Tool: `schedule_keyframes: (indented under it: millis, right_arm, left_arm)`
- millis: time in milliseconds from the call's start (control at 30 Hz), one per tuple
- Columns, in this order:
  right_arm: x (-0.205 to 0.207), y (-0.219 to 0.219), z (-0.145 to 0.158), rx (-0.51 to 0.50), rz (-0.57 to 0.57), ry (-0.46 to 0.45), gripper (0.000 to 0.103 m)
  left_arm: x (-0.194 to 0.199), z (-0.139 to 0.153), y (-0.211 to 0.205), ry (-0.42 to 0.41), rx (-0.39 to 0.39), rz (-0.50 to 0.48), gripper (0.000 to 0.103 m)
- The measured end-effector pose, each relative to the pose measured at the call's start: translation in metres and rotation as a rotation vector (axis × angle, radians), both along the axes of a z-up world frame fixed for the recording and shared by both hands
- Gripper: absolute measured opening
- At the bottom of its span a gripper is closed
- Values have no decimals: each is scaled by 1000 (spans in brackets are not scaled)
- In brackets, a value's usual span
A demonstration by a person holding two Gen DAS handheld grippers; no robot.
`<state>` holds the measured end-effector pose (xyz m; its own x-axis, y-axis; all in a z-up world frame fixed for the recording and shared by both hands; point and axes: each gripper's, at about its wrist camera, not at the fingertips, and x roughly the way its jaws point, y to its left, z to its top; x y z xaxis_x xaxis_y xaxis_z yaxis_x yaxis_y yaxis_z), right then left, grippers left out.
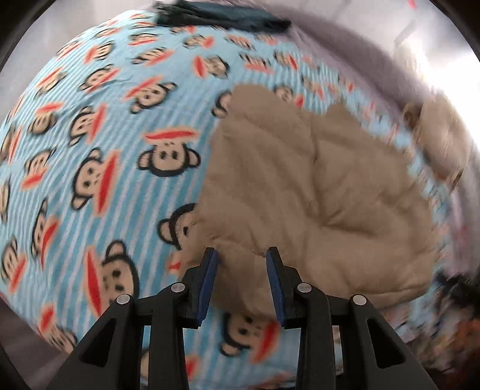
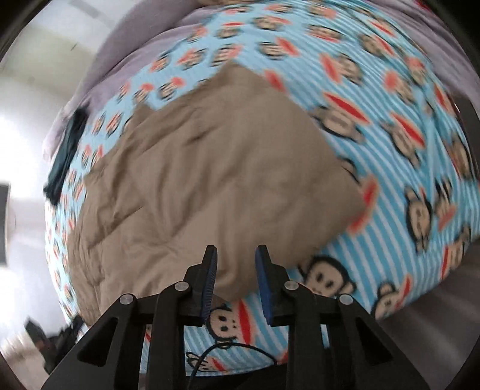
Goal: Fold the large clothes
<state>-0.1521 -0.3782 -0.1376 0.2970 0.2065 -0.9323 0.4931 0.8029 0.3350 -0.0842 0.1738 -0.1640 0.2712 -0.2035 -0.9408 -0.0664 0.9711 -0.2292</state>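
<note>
Tongs, left: we see the left gripper [image 1: 242, 255] pointing steeply down, its blue pads set a narrow way apart with nothing pinched; tan cloth lies below the gap.
Tongs, right: our right gripper [image 2: 236, 253] also points down, jaws narrowly parted and empty, above the near edge of the same cloth.
Cable: a thin dark cable [image 2: 234, 349] loops across the blanket just behind the right gripper's fingers.
Garment: the tan quilted garment [image 1: 315, 192] lies spread and creased on the bed, directly ahead of both grippers.
Second tan piece: we make out another tan bundle [image 1: 441, 141] near the bed's edge, apart from the garment; blur hides what it is.
Surface: a light-blue striped blanket with monkey faces [image 1: 99, 156] covers the bed under everything.
Far edge: a dark teal cloth [image 1: 222, 18] sits at the blanket's far border, beside lilac bedding [image 2: 126, 51].
Room: pale walls and bright glare beyond; dark blurred objects [image 2: 51, 339] on the floor, which we cannot identify.
</note>
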Motion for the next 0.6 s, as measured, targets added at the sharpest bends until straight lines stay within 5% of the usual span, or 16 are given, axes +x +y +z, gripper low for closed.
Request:
schedule_keyframes:
  millis: [67,167,333,600]
  right_arm:
    - [21,16,-13,-79,81,42,29]
    - [33,19,-38,-156,108,123,29]
    - [36,-11,-71,-52,15,176,26]
    - [43,-13,-45,-42,1,166,31]
  left_arm:
    - [7,-23,-8,40,70,-40,36]
    - [14,-43,1,81,28,-18,36]
    - [18,-42,8,106,7,-9,36]
    - [16,-10,9,78,17,0,36]
